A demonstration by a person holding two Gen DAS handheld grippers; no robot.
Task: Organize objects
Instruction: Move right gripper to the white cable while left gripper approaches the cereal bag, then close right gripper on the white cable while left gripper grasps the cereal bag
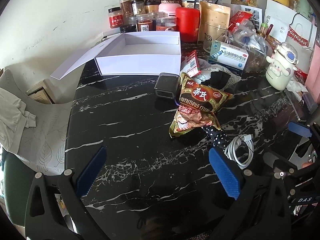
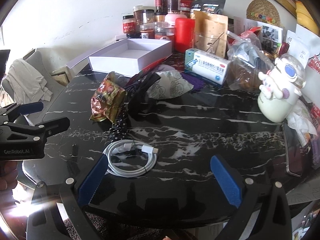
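An open white box (image 1: 140, 60) (image 2: 130, 57) with its lid folded back stands empty at the far left of the black marble table (image 1: 130, 130). A cereal packet (image 1: 200, 104) (image 2: 108, 100) lies mid-table beside a small black case (image 1: 167, 86). A polka-dot cloth (image 2: 120, 128) and a coiled white cable (image 2: 130, 160) (image 1: 240, 150) lie nearer. My left gripper (image 1: 158, 172) (image 2: 52, 114) hovers open over bare table, left of the cable. My right gripper (image 2: 159, 180) is open and holds nothing, and its left pad (image 2: 92, 180) is close to the coil.
Jars (image 1: 144, 20), a red canister (image 1: 187, 24), pouches and a glass mug (image 1: 214, 36) crowd the back. A medicine box (image 2: 206, 66), plastic bags, a cartoon bottle (image 2: 280, 94) and a phone (image 2: 294, 156) fill the right side. A chair with cloth (image 1: 16, 110) stands left.
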